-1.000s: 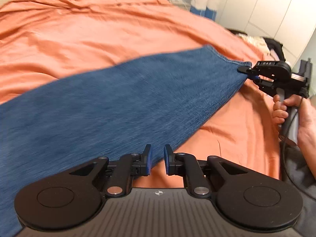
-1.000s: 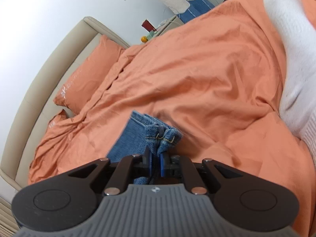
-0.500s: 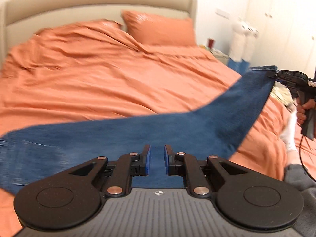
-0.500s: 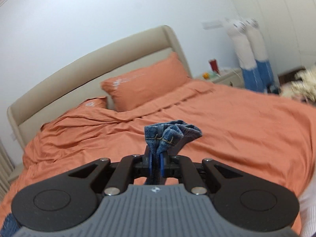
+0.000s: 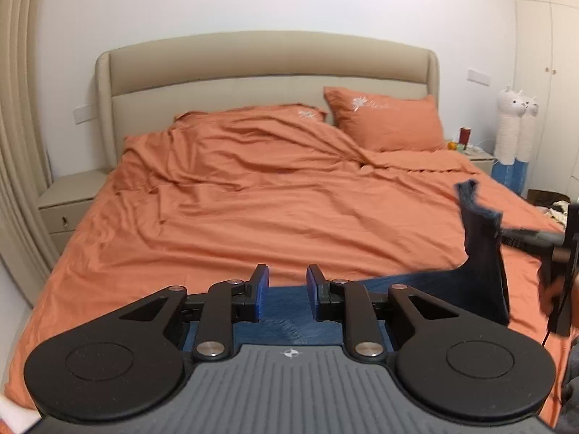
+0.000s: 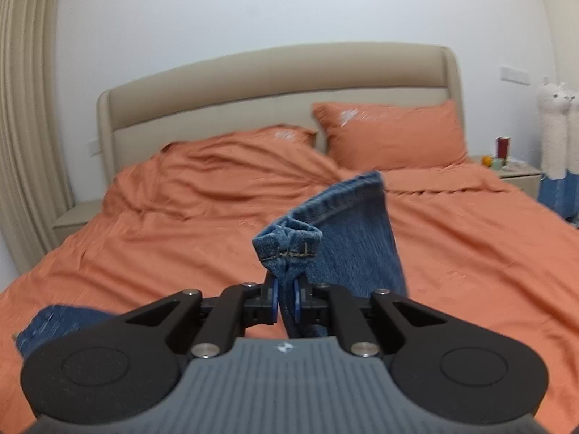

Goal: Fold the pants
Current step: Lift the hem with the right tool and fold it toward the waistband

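Note:
Blue jeans [image 5: 481, 253] hang over the orange bed [image 5: 253, 217]. My right gripper [image 6: 286, 298] is shut on a bunched hem, and the leg cuff [image 6: 347, 224] stands up behind its fingers. More denim [image 6: 54, 322] lies low at the left. In the left wrist view the right gripper [image 5: 506, 233] holds that hem up at the right edge. My left gripper [image 5: 287, 289] hovers over denim [image 5: 286, 313] at the foot of the bed. Its jaws are opening, and no cloth is pinched between the pads.
A beige headboard [image 5: 267, 61] and two orange pillows [image 5: 387, 123] are at the far end. Nightstands [image 5: 68, 195] flank the bed, and the right one carries small items [image 6: 503, 146]. White plush toys [image 5: 514, 126] and wardrobe doors [image 5: 546, 54] stand at the right, with curtains [image 5: 18, 144] at the left.
Both grippers have risen and swung round to face the headboard, lifting the jeans off the duvet. The left jaws stand wider apart. The right gripper keeps its hold on the hem.

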`<state>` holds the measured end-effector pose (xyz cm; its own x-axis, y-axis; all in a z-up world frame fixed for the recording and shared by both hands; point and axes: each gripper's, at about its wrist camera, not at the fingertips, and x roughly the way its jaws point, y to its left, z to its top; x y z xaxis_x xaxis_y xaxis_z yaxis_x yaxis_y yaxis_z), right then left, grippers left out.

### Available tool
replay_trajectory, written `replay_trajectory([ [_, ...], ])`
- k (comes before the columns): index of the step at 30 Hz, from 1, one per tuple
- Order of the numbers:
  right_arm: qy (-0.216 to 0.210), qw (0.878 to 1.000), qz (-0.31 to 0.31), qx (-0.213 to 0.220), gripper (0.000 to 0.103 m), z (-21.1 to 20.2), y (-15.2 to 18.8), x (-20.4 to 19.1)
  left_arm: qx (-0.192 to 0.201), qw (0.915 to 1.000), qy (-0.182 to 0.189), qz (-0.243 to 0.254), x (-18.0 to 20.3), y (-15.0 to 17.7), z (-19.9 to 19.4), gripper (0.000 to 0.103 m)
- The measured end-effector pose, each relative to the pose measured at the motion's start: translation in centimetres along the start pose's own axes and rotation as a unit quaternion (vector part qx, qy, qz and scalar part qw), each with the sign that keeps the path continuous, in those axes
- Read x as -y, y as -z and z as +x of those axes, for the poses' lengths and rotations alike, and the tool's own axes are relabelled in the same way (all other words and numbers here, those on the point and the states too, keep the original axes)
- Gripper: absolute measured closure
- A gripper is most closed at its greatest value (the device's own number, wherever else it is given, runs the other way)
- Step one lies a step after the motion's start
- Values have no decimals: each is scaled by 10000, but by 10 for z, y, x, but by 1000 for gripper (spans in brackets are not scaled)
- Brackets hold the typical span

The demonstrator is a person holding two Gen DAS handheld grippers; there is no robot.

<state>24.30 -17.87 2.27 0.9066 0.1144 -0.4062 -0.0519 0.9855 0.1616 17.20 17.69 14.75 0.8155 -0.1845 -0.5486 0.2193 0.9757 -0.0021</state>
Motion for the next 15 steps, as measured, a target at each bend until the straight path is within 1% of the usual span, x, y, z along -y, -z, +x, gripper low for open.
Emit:
replay_trajectory([
  [2,-174,9995,-44,-257,100,16,26,-23,-196,9995,133,-210,-6,16,16,78],
  [5,-419,9956,-195,-810,100,42,76,-54,-555,9954,491,-608,-14,49,51,78],
  [7,-484,9903,-449,-1221,99,59,112,-70,-801,9903,726,-872,-18,72,74,78],
  [8,-452,9875,-564,-1404,99,64,129,-75,-917,9870,848,-1008,-18,82,86,78],
  [9,-461,9849,-643,-1538,99,69,143,-78,-1029,9838,948,-1119,-19,91,96,78],
  [11,-497,9811,-693,-1738,93,73,163,-79,-1233,9768,1172,-1299,-16,104,118,76],
  [13,-577,9801,-754,-1741,87,71,171,-77,-1377,9697,1421,-1431,-14,114,133,71],
  [14,-630,9800,-772,-1725,84,72,172,-79,-1432,9661,1537,-1503,-10,116,142,67],
  [15,-733,9791,-739,-1749,73,70,172,-77,-1477,9625,1629,-1590,-7,118,149,63],
])
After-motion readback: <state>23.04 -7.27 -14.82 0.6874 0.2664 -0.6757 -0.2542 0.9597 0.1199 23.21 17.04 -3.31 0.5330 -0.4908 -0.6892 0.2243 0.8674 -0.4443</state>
